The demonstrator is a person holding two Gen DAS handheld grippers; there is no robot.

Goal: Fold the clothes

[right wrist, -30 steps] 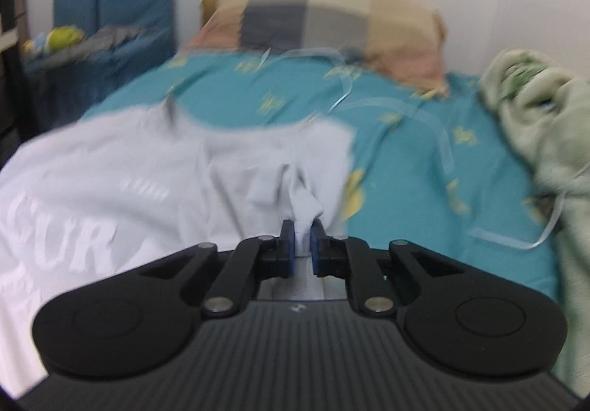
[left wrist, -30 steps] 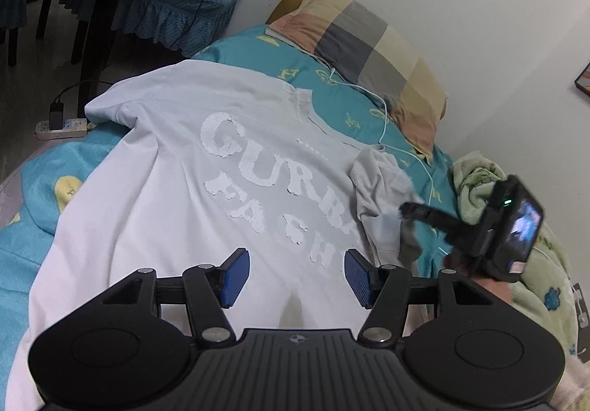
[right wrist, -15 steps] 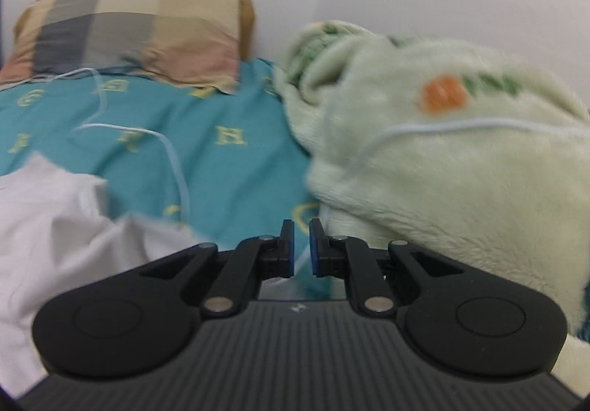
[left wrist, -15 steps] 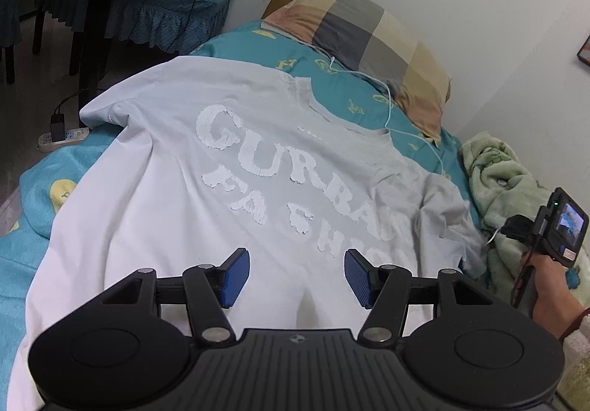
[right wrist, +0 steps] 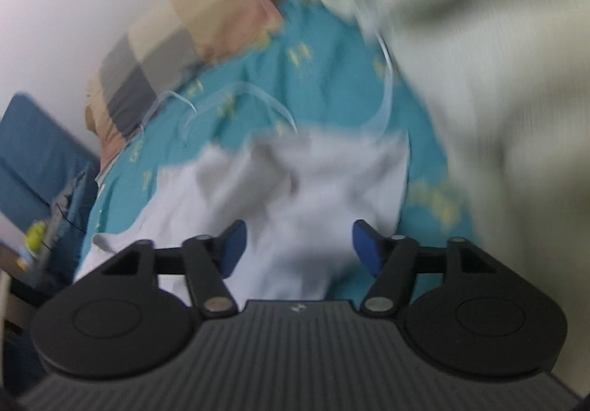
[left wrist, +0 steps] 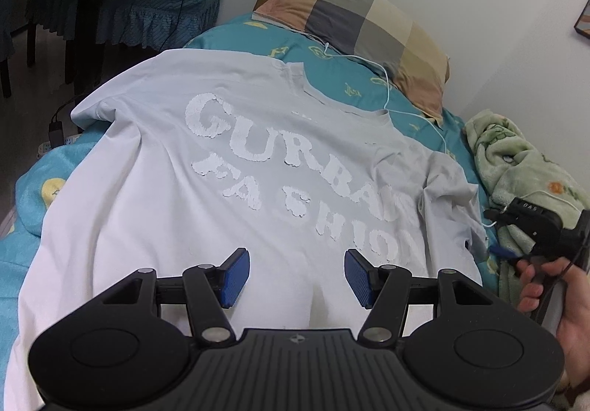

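Two blue pads of the left gripper [left wrist: 295, 274] stand apart over the white T-shirt [left wrist: 228, 167], gripping nothing; the shirt lies spread on the teal bed [left wrist: 368, 79], its collar toward one o'clock. At three o'clock a hand [left wrist: 553, 300] holds the right gripper [right wrist: 297, 245]. Its own blurred view shows jaws just opened, empty, above the shirt's sleeve [right wrist: 295, 182].

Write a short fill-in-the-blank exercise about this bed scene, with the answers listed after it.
1. The white T-shirt lies spread on a teal ____.
2. The checked ____ sits against the wall beyond the shirt's collar.
3. The left gripper hovers over the shirt with its jaws ____.
4. The crumpled green blanket lies on the shirt's ____ side.

Answers: bedsheet; pillow; open; right
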